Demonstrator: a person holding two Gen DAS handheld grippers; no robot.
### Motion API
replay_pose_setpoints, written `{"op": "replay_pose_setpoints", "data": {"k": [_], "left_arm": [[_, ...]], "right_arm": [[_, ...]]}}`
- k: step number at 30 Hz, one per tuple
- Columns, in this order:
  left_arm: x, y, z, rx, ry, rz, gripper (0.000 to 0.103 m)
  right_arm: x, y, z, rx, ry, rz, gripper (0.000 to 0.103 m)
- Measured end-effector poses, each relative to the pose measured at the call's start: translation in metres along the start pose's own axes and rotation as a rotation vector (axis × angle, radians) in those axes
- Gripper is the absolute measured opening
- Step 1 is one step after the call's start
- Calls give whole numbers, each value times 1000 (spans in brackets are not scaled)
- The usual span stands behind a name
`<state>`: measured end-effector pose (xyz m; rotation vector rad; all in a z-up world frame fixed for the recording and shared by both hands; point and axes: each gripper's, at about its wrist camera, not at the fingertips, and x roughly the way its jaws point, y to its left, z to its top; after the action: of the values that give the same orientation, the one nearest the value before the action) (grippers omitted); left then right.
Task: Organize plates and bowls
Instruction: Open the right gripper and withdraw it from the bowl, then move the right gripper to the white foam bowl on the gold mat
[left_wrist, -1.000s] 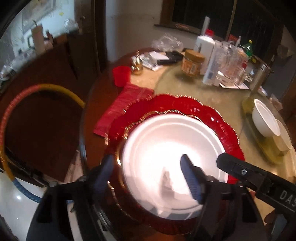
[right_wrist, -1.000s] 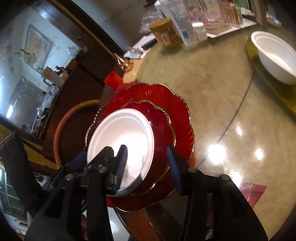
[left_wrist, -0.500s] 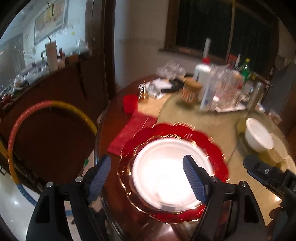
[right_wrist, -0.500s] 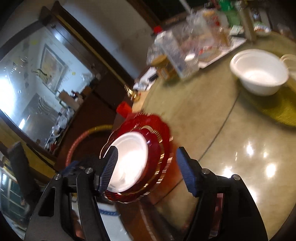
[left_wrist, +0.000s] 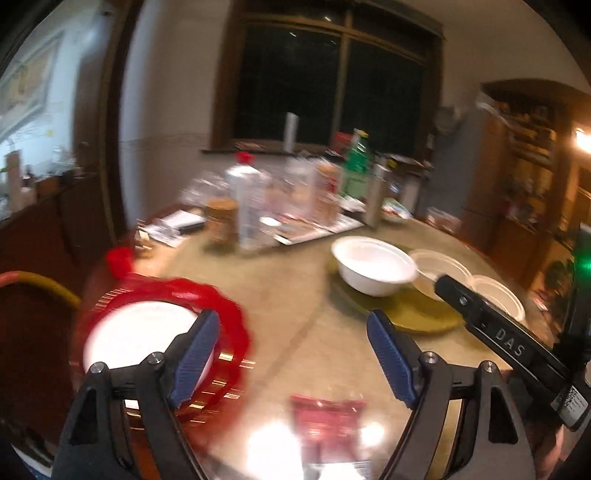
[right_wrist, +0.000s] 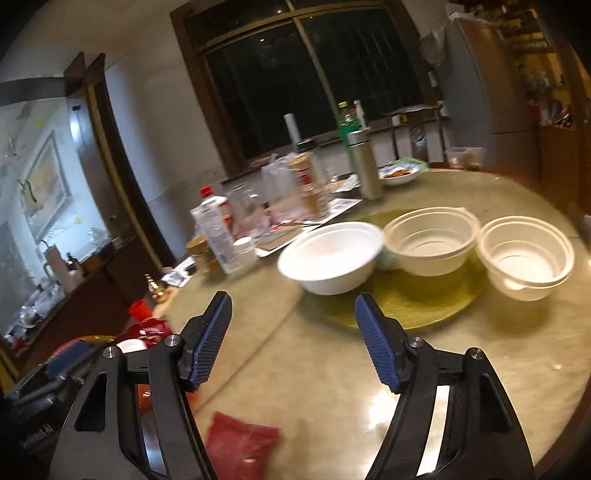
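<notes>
While both tongs, left tongs (left_wrist: 291, 354) and right tongs (right_wrist: 293, 338), gape wide w/ nothing held, right's jaws just opened; white bowl (right_wrist: 332, 256) sits ahead on green mat (right_wrist: 424, 310). Risk: rushed grab tips it into neighbouring bowls.

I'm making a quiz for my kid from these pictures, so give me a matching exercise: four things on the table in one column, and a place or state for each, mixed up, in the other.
Things:
1. White plate
2. Opaque white bowl
3. Steel flask
4. Right gripper

Places or states:
A. Stands upright among the bottles at the far side
B. Jaws open, nothing between them
C. Lies on the red scalloped plates
D. Sits on the gold-green mat, beside two translucent bowls

Pairs: 1-C, 2-D, 3-A, 4-B
</notes>
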<state>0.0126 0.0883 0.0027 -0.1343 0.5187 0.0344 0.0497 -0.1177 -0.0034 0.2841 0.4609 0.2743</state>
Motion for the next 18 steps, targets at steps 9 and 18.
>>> {"op": "replay_pose_setpoints", "data": {"k": [9, 18], "left_arm": [[43, -37, -2, -1, 43, -48, 82], [72, -52, 1, 6, 138, -47, 82]], "right_arm": [[-17, -50, 4, 179, -120, -88, 70], [-12, -90, 0, 399, -65, -98, 70]]}}
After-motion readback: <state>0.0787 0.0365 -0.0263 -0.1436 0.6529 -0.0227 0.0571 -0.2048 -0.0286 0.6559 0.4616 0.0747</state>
